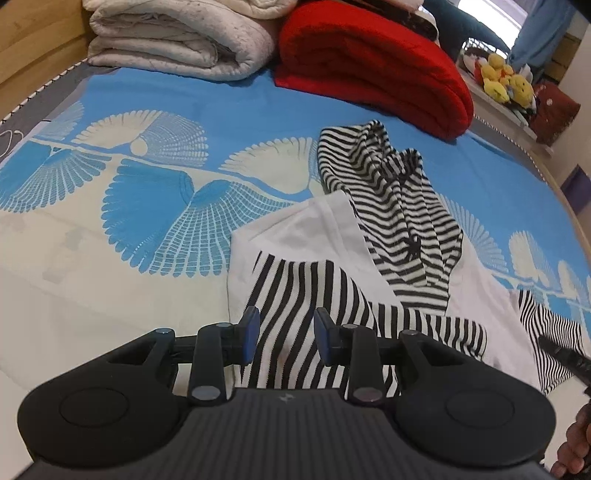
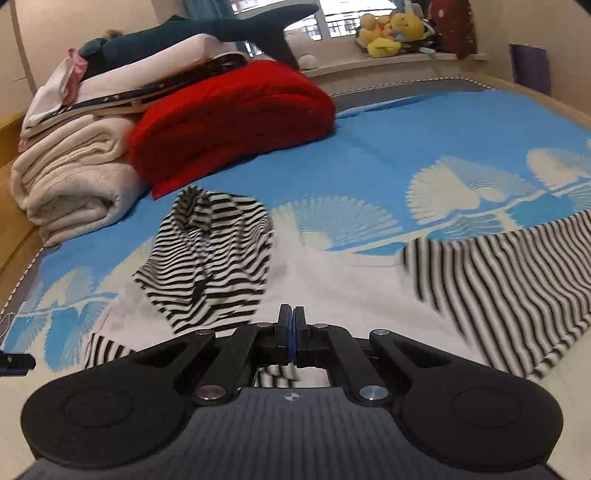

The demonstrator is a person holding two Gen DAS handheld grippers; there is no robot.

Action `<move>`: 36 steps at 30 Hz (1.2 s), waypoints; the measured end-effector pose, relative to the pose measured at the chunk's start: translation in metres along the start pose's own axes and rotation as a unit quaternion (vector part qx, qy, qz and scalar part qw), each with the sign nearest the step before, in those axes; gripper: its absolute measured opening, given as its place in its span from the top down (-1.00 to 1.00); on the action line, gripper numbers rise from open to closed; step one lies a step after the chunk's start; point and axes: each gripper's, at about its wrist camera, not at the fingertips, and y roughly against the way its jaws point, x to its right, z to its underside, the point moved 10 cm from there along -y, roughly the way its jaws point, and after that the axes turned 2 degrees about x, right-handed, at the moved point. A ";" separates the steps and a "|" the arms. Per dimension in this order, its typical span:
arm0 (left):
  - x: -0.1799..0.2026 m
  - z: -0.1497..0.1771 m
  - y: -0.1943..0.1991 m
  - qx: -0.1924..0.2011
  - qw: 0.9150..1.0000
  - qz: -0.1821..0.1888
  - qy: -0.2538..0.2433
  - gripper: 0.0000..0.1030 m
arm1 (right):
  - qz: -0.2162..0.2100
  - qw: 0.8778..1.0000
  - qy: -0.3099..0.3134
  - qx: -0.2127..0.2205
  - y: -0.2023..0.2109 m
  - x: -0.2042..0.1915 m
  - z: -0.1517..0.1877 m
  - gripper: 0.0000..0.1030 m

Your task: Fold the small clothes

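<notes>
A small hooded top, white body with black-and-white striped sleeves and hood, lies on the bed. In the left wrist view one striped sleeve is folded across the white body. My left gripper is open just above this sleeve, holding nothing. My right gripper is shut, with striped cloth visible just under its jaws; whether it pinches the cloth I cannot tell. In the right wrist view the hood lies ahead-left and the other striped sleeve spreads out to the right.
The blue and cream patterned bedspread covers the bed. A folded red blanket and folded white quilts sit at the head. Plush toys sit on a sill beyond. A plush shark lies on the pile.
</notes>
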 end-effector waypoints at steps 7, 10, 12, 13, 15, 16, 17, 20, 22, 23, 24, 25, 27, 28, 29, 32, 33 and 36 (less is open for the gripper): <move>0.007 0.004 -0.004 -0.006 1.000 0.001 -0.007 0.28 | 0.030 0.984 -0.092 -0.147 -0.034 0.049 0.050 0.21; 0.010 0.004 -0.005 -0.007 1.000 0.003 -0.010 0.28 | 0.033 0.979 -0.111 -0.167 -0.041 0.057 0.058 0.21; 0.012 0.005 -0.006 -0.009 1.000 0.004 -0.012 0.28 | 0.027 0.977 -0.117 -0.175 -0.044 0.055 0.066 0.21; 0.013 0.005 -0.007 -0.010 1.000 0.004 -0.013 0.28 | 0.025 0.977 -0.114 -0.178 -0.046 0.053 0.069 0.21; 0.014 0.005 -0.007 -0.011 1.000 0.006 -0.014 0.28 | 0.023 0.979 -0.098 -0.178 -0.050 0.045 0.072 0.71; 0.014 0.005 -0.008 -0.012 1.000 0.006 -0.015 0.28 | 0.026 0.981 -0.085 -0.174 -0.053 0.041 0.071 0.96; 0.014 0.006 -0.008 -0.013 1.000 0.006 -0.016 0.28 | 0.030 0.983 -0.074 -0.166 -0.052 0.039 0.069 0.96; 0.017 0.008 -0.009 -0.015 1.000 0.009 -0.024 0.28 | 0.005 0.991 -0.082 -0.104 -0.036 0.031 0.042 0.97; 0.021 0.012 -0.011 -0.021 0.999 0.010 -0.035 0.28 | -0.034 0.995 -0.088 -0.025 -0.009 0.019 0.009 0.97; 0.023 0.016 -0.014 -0.026 0.999 0.011 -0.044 0.28 | -0.053 0.995 -0.079 0.023 0.008 0.012 -0.008 0.97; 0.024 0.019 -0.016 -0.031 0.998 0.010 -0.052 0.28 | -0.058 0.995 -0.064 0.054 0.019 0.009 -0.018 0.97; 0.026 0.023 -0.020 -0.039 0.997 0.009 -0.061 0.28 | -0.049 0.995 -0.051 0.070 0.025 0.009 -0.023 0.97; 0.028 0.033 -0.028 -0.057 0.996 0.008 -0.072 0.28 | 0.012 0.999 -0.031 0.020 0.010 0.023 -0.009 0.96; 0.029 0.039 -0.033 -0.068 0.995 0.008 -0.077 0.28 | 0.059 0.997 -0.029 -0.038 -0.007 0.039 0.010 0.95; 0.029 0.043 -0.036 -0.076 0.994 0.009 -0.081 0.28 | 0.099 0.991 -0.037 -0.087 -0.018 0.055 0.028 0.94; 0.032 0.056 -0.043 -0.095 0.991 0.019 -0.090 0.28 | 0.124 0.983 -0.075 -0.110 -0.024 0.076 0.042 0.88; 0.032 0.060 -0.046 -0.100 0.991 0.026 -0.089 0.28 | 0.105 0.989 -0.064 -0.083 -0.019 0.069 0.032 0.88; 0.025 0.086 -0.058 -0.137 0.985 0.014 -0.104 0.28 | 0.031 0.998 -0.039 -0.045 -0.013 0.044 0.019 0.67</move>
